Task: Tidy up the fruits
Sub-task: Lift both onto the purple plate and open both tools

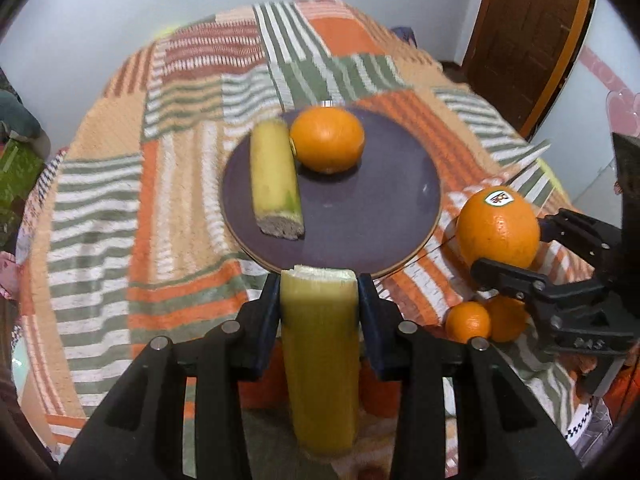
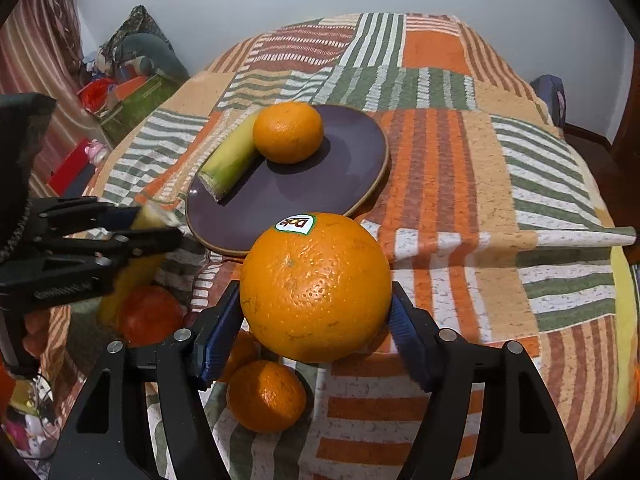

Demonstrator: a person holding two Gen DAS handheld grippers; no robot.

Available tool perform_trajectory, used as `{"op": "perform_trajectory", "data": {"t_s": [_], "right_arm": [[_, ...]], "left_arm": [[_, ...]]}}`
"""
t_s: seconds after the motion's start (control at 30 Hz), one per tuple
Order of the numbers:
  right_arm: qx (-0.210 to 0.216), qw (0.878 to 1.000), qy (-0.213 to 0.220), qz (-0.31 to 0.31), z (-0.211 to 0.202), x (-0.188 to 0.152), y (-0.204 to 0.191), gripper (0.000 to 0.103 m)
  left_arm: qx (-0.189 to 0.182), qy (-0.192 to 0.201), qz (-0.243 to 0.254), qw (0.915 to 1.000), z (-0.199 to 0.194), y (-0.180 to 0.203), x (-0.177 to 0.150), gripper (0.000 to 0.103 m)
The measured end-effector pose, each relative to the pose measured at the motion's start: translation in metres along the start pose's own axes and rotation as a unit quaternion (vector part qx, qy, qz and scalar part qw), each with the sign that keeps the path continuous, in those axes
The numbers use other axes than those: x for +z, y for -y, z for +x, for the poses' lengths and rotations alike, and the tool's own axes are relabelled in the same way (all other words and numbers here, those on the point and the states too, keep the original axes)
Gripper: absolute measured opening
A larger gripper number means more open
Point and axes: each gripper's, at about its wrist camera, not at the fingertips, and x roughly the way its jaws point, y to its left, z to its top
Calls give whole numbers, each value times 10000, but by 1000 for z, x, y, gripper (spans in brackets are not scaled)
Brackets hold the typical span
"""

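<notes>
While both grippers are carrying fruit, the relation that matters is how each load is lying against the dark purple plate (image 1: 400,200), which is sitting on the striped patchwork blanket (image 1: 132,208). The left gripper (image 1: 319,280) is pinching a cut banana piece (image 1: 320,360) between its blue pads, the piece's long axis running straight along the fingers and its cut end pointing up the frame at the plate's near rim, just short of it. This one is looking like the nearer arm, and I judge a forward push would be landing the piece on the bare centre, parallel to the banana piece on the plate (image 1: 276,184), which is touching the plate's orange (image 1: 327,138).

At the right edge of the left view, the right gripper (image 2: 316,300) is clamping the stickered orange (image 2: 316,286) just beside the plate's rim. In its own view the plate is lying in the upper centre, slightly left.

Only the right view is showing the left gripper from the side, at mid left, with the banana piece tilting through it, and a reddish fruit (image 2: 150,314) beneath it. Loose small oranges (image 2: 266,396) are waiting low in the frame, off the plate.
</notes>
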Motion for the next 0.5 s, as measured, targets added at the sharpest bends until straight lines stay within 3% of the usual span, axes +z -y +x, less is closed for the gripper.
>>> {"op": "perform_trajectory", "data": {"t_s": [0.17, 0.5], "right_arm": [[-48, 9997, 233, 2, -16, 6, 1, 66], [-137, 9978, 646, -59, -40, 21, -2, 66]], "left_arm": [[3, 326, -47, 9995, -37, 0, 0, 37], [-121, 766, -165, 9969, -76, 1, 11, 37]]}}
